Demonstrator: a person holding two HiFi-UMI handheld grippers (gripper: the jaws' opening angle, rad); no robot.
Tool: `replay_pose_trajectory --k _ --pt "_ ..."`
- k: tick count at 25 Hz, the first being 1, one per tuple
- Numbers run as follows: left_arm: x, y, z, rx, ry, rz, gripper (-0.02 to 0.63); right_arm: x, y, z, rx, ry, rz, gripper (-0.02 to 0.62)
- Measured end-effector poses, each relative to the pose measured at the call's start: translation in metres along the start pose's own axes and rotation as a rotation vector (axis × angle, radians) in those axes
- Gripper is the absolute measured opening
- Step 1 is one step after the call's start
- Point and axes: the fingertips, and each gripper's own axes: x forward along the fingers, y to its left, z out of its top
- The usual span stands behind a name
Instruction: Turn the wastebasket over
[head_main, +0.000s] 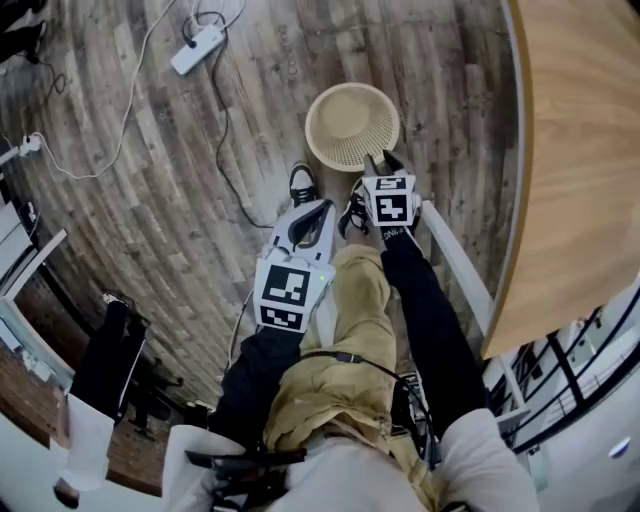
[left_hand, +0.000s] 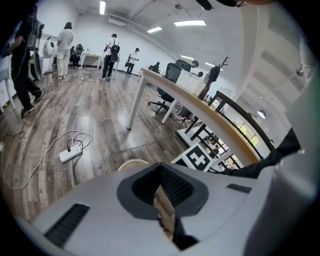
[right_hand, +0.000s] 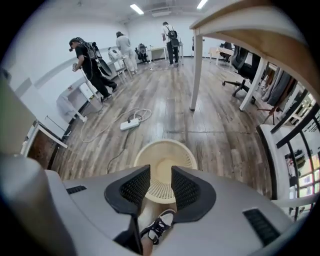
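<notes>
1. The plank floor (head_main: 150, 180) fills most of the head view. A wooden table (head_main: 580, 150) curves down the right edge.
2. The wastebasket (head_main: 352, 128), a cream mesh tub, stands mouth up on the floor. It is just ahead of the person's shoe (head_main: 303, 183) and near the table, and nothing touches it.
3. The right gripper (right_hand: 160, 171) hangs above the near rim and points steeply down. Its jaws are parted and hold nothing; the basket shows through the gap, well below.
4. The left gripper (left_hand: 161, 170) is nearer the body and off to the side, with its pads closed together on nothing.
5. A white power strip (head_main: 197, 48) and its cable (head_main: 225, 130) lie on the floor to the left, well apart from the basket.

Doing the step well, as I judge it:
- The basket is not held, so the grip has to be taken first.
- Bring the open right jaws down astride the rim, one pad inside and one outside.
- Pinch the solid rim band, since the mesh wall probably flexes.
- Roll the basket away from the feet and steady the far wall with the left gripper.
- Stay clear of the table and the cable.
- Let go only once the basket sits flat.
</notes>
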Motion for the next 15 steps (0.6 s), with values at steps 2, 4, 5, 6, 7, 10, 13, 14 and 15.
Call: replay_pose_trajectory --k 2,4,5,6,7,10,13,14,15 --pt "-0.010 -0.006 0.020 0.020 -0.019 0.000 0.002 -0.033 0.011 0.022 -0.008 -0.052 0.017 0.121" --pt "-0.021 -0.014 0.040 0.037 -0.038 0.006 0.002 -0.068 0.021 0.041 -0.020 -0.097 0.032 0.080" --pt "-0.028 -0.017 0.051 0.043 -0.050 0.009 0.002 -0.086 0.027 0.051 -0.027 -0.120 0.040 0.058" --pt "-0.036 -0.021 0.061 0.048 -0.062 0.012 0.002 -0.105 0.033 0.062 -0.030 -0.145 0.052 0.044" --pt "-0.044 -0.025 0.072 0.054 -0.076 0.014 0.002 -0.125 0.040 0.073 -0.031 -0.174 0.067 0.036" --pt "-0.068 -0.035 0.107 0.078 -0.128 0.021 0.002 -0.179 0.057 0.111 -0.046 -0.263 0.093 0.023" --pt "-0.094 -0.050 0.145 0.103 -0.193 0.035 0.002 -0.233 0.068 0.137 -0.063 -0.322 0.102 0.021" --pt "-0.106 -0.056 0.153 0.105 -0.202 0.042 0.002 -0.253 0.073 0.141 -0.058 -0.335 0.108 0.021" --pt "-0.117 -0.061 0.161 0.103 -0.209 0.051 0.002 -0.273 0.078 0.146 -0.052 -0.351 0.114 0.021"
